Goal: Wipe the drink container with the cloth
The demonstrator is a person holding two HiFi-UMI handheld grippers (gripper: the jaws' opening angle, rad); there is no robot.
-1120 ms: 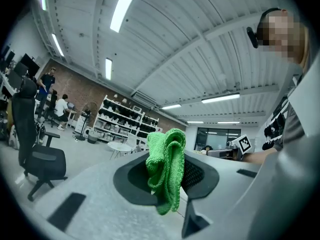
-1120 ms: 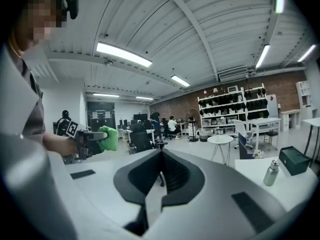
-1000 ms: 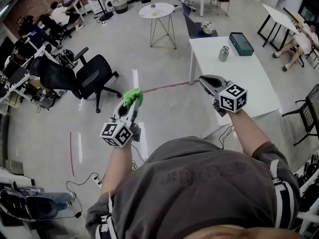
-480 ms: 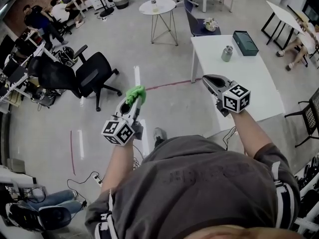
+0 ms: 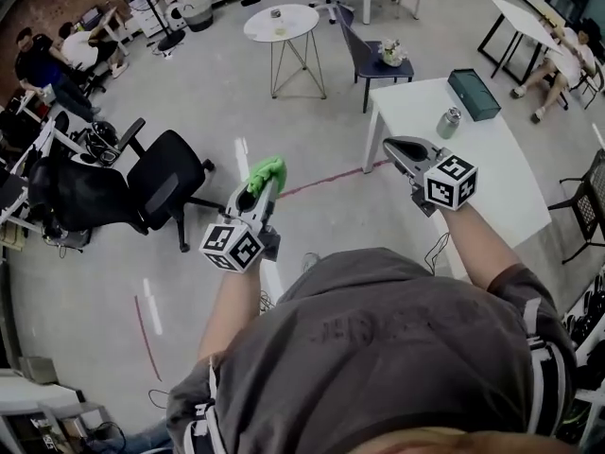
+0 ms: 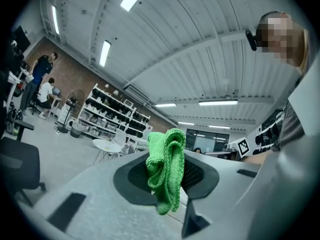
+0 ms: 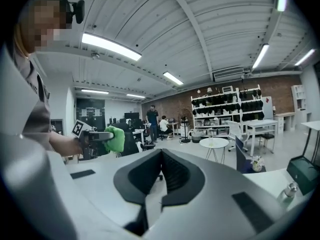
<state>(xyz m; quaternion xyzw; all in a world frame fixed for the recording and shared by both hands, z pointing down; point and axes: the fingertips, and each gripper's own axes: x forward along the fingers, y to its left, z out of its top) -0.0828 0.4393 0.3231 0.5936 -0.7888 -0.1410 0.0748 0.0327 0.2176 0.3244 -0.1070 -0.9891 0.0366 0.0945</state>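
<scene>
both poised for approach: left gripper (image 5: 261, 180) clamps fuzzy green cloth (image 5: 267, 170), right gripper (image 5: 390, 147) pinched empty; next, reach small grey metal drink container (image 5: 448, 122).

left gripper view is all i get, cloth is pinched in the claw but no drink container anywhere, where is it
Observer: In the head view the drink container stands on the white table, next to a teal box.
Operator: right claw holding anything
Observer: No. The right claw is shut with nothing between its jaws.
Operator: is it at the container yet
Observer: No. In the head view the container stands apart from it, far to the right of the cloth.
</scene>
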